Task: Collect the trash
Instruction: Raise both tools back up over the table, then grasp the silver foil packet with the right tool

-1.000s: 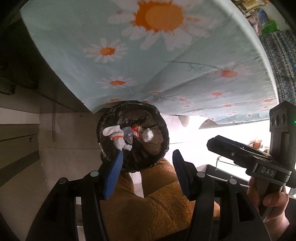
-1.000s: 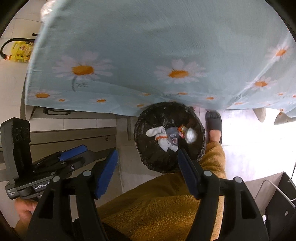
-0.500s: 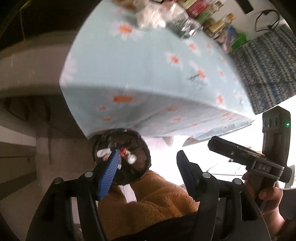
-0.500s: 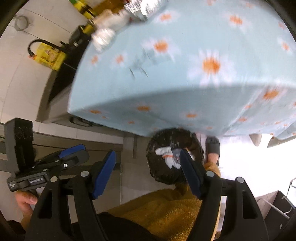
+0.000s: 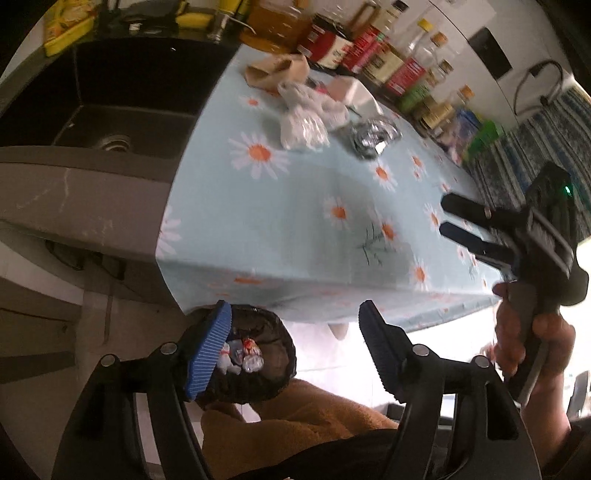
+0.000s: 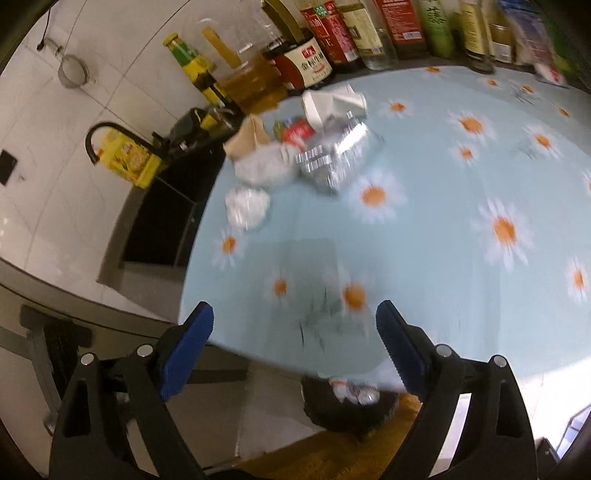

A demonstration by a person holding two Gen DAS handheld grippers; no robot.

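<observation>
- Trash (image 6: 314,155): lying heaped on the tablecloth (image 6: 436,236), well ahead of the right gripper (image 6: 293,349) and up-left of its jaws; a wad (image 6: 246,206) is sitting nearest.
- Bin (image 5: 255,358): standing below the table edge, behind the left gripper (image 5: 295,349)'s left pad, already holding scraps.
- Jaws: both pairs released and empty, having just been widening.
- Advice: be centring one loose piece between the pads before clenching.
- Change: both views were looking down into the bin; now they are facing the tabletop.

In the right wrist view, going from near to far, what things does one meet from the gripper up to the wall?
Right gripper → black bin under the table edge → daisy tablecloth → crumpled white wrapper → foil packet → sauce bottles.
</observation>
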